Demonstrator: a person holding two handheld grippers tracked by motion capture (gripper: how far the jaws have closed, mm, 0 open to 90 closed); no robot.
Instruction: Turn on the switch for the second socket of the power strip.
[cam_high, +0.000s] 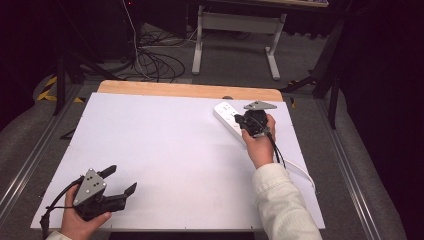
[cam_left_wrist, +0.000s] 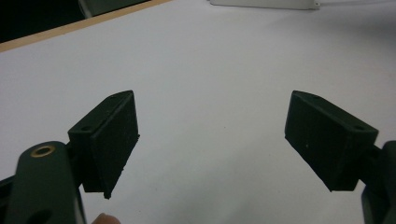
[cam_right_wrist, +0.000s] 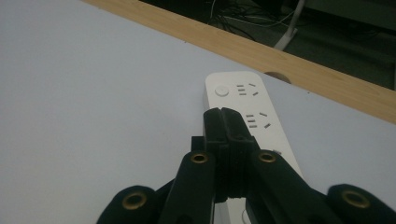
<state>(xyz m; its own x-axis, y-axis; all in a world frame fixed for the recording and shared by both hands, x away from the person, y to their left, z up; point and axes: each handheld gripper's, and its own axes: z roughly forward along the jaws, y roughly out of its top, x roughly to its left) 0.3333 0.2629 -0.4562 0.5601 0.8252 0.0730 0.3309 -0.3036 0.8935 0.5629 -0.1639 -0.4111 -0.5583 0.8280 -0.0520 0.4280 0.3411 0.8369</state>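
A white power strip (cam_high: 228, 116) lies at the far right of the white table top, its cable running off toward the near right edge. My right gripper (cam_high: 239, 120) hovers over the strip's near half, jaws pressed together with nothing between them. In the right gripper view the closed tips (cam_right_wrist: 222, 112) sit just short of the strip's (cam_right_wrist: 243, 100) round button and socket holes. My left gripper (cam_high: 120, 180) rests at the near left corner of the table, jaws wide apart. The left gripper view shows bare white surface between its two pads (cam_left_wrist: 212, 135).
The white sheet (cam_high: 165, 150) covers a wooden table whose bare strip (cam_high: 190, 90) shows along the far edge. Beyond it are floor cables (cam_high: 155, 62) and a white desk frame (cam_high: 235, 35). The strip's cable (cam_high: 300, 172) loops near the right edge.
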